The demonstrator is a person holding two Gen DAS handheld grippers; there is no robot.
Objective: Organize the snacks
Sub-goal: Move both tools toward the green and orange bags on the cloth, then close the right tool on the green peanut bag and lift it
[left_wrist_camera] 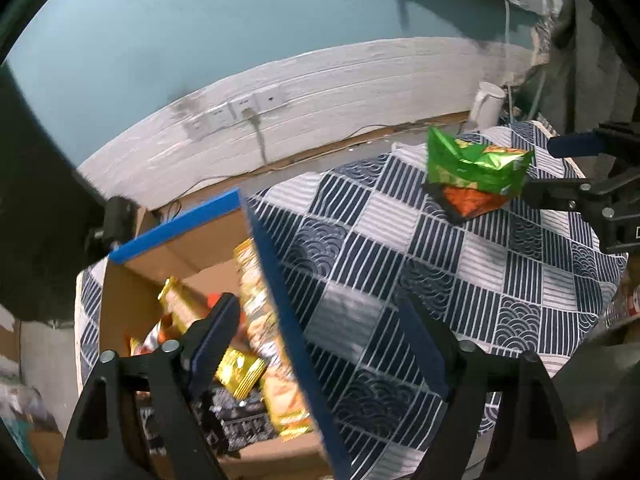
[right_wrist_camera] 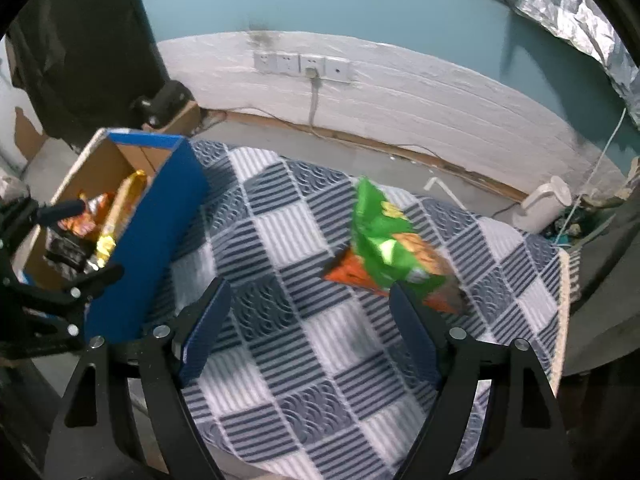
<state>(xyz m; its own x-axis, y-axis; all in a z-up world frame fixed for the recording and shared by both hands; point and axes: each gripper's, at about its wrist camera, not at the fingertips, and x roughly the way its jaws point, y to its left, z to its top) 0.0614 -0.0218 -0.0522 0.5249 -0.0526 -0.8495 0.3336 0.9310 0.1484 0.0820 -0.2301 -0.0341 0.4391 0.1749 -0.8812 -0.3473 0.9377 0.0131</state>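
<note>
The left gripper (left_wrist_camera: 320, 344) is hanging with its jaws spread wide and holding nothing, straddling the near wall of the blue-sided cardboard box (left_wrist_camera: 280, 300). Inside the box, gold, yellow and orange foil snack packets (left_wrist_camera: 256, 320) are lying in a loose heap. At two o'clock in the left wrist view, the crumpled green foil snack bag (left_wrist_camera: 472, 164) is resting on top of an orange foil packet (left_wrist_camera: 468, 202), both sitting on the blue-and-white patterned cloth (left_wrist_camera: 400, 260). The right gripper (right_wrist_camera: 310, 320) is also gaping open and empty above the cloth, the green bag lying just beyond its right finger at one o'clock.
</note>
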